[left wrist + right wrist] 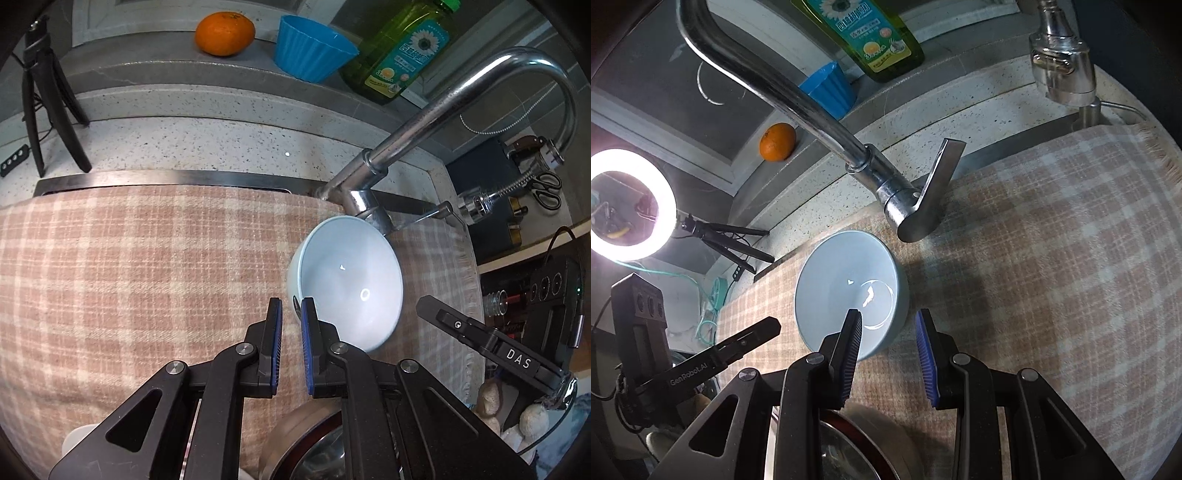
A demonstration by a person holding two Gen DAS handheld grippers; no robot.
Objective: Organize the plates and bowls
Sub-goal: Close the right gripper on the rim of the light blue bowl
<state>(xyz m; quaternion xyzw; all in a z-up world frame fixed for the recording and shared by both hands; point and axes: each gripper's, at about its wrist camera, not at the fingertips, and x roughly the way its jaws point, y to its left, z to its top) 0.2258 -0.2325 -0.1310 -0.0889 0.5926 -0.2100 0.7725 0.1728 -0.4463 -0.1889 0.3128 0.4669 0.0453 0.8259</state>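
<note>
A checked cloth in pale pink and cream is covering the sink area and filling most of both wrist views, with a speckled stone counter running along its far edge. A curved chrome faucet is arching over the cloth from its base at the cloth's far edge.

A pale blue bowl is sitting upright and empty on the cloth, just in front of the faucet base. This is the only task dish fully in view.

The left gripper is hovering over the cloth just beside the bowl's near-left rim. Its blue-padded fingers are standing nearly together, with only a thin gap between them, and they are gripping nothing.

The right gripper is hanging over the bowl's near-right edge. Its fingers are parted a moderate way and holding nothing. One finger is showing over the bowl's interior, the other over the cloth just outside the rim, so the bowl's wall is appearing between them; whether either pad is touching it cannot be told.

At the bottom of both views, under the grippers, the rim of a round metal dish with a red band is peeking out.

On the ledge behind the counter a green bottle of dish liquid, a ribbed blue cup and an orange are standing in a row. A lit ring light is glowing at the left of the right wrist view, above a small black tripod.
</note>
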